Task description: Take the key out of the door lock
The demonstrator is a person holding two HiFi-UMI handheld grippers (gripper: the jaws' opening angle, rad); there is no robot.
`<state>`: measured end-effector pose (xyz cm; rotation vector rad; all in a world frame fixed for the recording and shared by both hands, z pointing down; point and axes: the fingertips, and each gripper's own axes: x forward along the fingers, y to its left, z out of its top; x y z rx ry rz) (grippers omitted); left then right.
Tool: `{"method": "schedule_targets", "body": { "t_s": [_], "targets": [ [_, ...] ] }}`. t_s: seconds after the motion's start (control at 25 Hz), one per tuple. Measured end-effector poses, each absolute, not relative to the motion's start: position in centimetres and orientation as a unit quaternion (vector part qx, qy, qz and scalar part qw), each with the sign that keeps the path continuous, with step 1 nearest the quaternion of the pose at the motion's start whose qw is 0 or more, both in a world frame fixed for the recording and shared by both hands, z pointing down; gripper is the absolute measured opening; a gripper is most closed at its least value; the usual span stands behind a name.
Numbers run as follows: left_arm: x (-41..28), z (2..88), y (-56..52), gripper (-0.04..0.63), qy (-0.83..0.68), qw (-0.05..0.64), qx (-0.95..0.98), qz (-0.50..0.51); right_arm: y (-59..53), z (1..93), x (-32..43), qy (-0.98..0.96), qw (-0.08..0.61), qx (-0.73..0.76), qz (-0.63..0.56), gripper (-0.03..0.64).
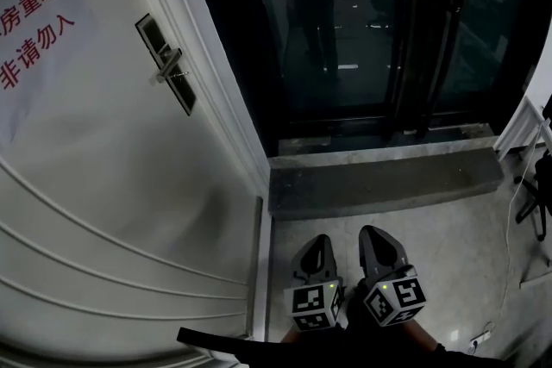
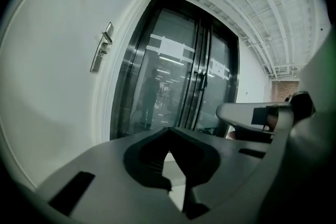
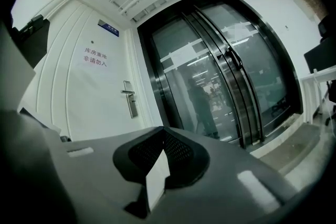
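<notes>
Evidently nothing had been done yet: in the head view the door lock (image 1: 166,63) was seen upper left, its key too small to be made out, well apart from the left gripper (image 1: 316,242) and right gripper (image 1: 373,233) at bottom centre. In the left gripper view the jaws were seen closed on nothing. In the right gripper view they were likewise shut and empty, with glass doors (image 3: 220,76) right of the lock and no obstacle seen before it.

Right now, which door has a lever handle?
The white door on the left; the dark glass doors beside it have tall upright bars instead.

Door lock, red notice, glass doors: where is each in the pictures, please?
Door lock (image 1: 182,93): head view, lower part of its plate.
Red notice (image 1: 34,34): head view, middle of the sheet.
Glass doors (image 3: 257,76): right gripper view, right pane.
</notes>
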<state>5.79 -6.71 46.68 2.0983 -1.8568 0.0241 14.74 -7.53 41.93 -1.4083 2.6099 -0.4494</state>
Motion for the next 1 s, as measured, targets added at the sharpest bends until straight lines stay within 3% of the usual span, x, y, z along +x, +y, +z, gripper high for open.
{"method": "schedule_targets", "body": {
  "t_s": [1.0],
  "targets": [
    [5.1,45.2,-26.3,0.0,-0.737,0.168,0.654,-0.019,-29.3,40.6,13.2,0.921,0.059,-0.354,-0.154,0.002]
  ]
}}
